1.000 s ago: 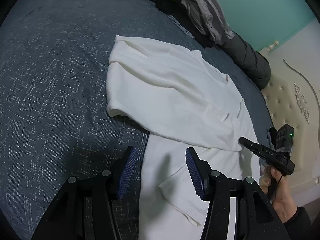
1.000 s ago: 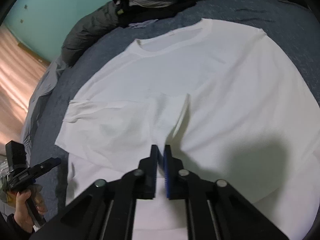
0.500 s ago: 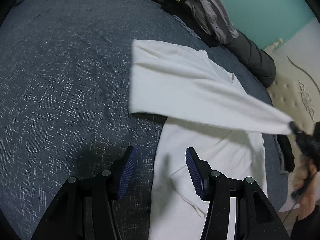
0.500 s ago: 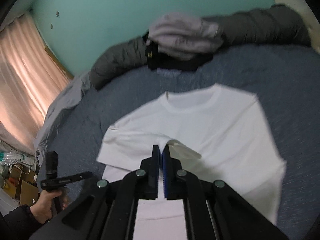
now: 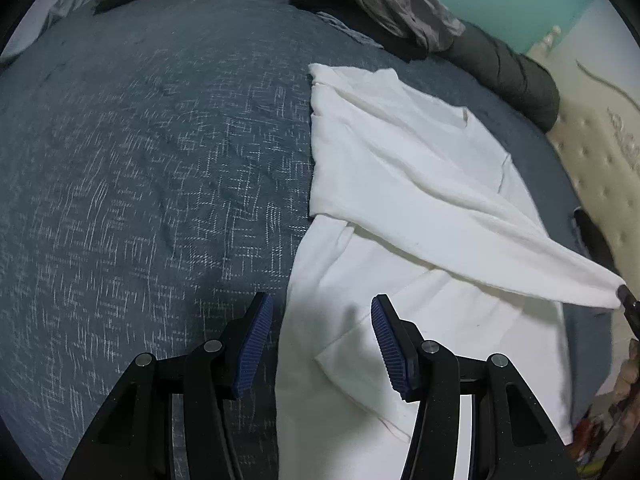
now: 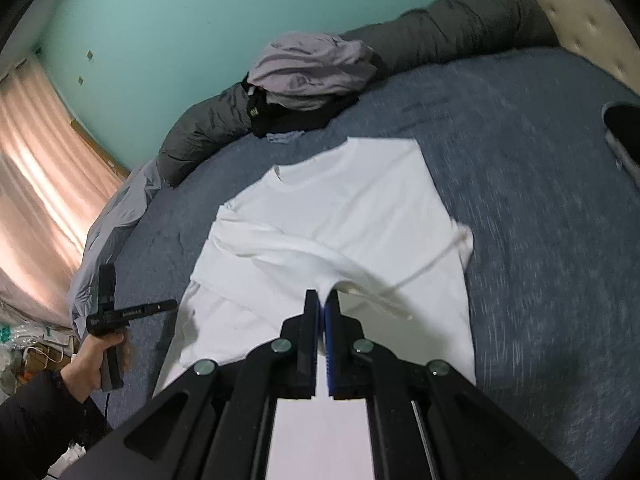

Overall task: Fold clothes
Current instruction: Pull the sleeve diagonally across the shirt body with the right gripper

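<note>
A white T-shirt (image 5: 400, 184) lies on the blue-grey bedspread (image 5: 160, 160), with one side drawn over its body as a taut fold. My right gripper (image 6: 322, 300) is shut on the tip of that fold and holds it up off the shirt (image 6: 340, 208). From the left wrist view only its black tip (image 5: 626, 296) shows, at the right edge. My left gripper (image 5: 322, 312) hovers open over the shirt's near edge, its blue pads (image 5: 256, 332) touching nothing. In the right wrist view it (image 6: 170, 305) appears side-on, held by a hand (image 6: 96, 360).
A pile of grey and black clothes (image 6: 308, 76) sits at the far edge of the bed against a rolled dark grey duvet (image 6: 440, 32). A cream tufted headboard (image 5: 600, 152) borders one side. Bare bedspread spreads beside the shirt. A curtain (image 6: 36, 168) hangs beyond.
The right gripper rose and pulled back with the shirt's fold pinched, stretching it taut above the shirt. The left gripper shifted slightly over the bed and stayed open.
</note>
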Demonstrator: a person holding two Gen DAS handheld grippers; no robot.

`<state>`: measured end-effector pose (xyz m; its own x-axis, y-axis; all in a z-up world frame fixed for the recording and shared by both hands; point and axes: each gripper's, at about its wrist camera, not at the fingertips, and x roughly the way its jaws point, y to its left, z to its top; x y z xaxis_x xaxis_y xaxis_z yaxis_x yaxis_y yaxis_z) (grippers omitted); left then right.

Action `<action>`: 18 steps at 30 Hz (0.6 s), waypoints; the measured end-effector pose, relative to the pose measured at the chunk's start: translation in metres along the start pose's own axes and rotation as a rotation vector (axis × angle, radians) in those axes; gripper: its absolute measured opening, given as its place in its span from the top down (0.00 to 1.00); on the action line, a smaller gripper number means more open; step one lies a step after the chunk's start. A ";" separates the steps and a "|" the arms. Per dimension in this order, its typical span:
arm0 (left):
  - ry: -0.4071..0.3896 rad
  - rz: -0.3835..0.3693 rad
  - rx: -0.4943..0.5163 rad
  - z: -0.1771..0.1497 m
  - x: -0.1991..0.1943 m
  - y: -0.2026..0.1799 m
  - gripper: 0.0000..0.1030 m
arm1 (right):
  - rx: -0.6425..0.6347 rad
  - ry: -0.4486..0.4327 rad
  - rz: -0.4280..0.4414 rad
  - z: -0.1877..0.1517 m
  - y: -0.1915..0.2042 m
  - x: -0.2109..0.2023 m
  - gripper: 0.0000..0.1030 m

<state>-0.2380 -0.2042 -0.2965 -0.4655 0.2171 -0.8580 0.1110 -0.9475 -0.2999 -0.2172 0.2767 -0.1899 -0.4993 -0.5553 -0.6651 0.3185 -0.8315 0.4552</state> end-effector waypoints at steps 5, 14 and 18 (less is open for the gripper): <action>-0.007 0.041 0.049 0.010 0.005 -0.001 0.49 | 0.006 -0.006 -0.009 -0.014 -0.010 -0.005 0.98; -0.021 0.096 0.130 0.026 0.015 -0.005 0.68 | 0.044 -0.003 -0.026 -0.018 -0.033 -0.011 0.98; -0.043 0.121 0.139 0.033 0.015 0.001 0.75 | 0.052 -0.009 -0.030 -0.018 -0.039 -0.012 0.98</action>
<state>-0.2739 -0.2094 -0.2954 -0.4936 0.0919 -0.8648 0.0473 -0.9901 -0.1322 -0.2092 0.3152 -0.2102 -0.5149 -0.5298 -0.6740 0.2611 -0.8457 0.4653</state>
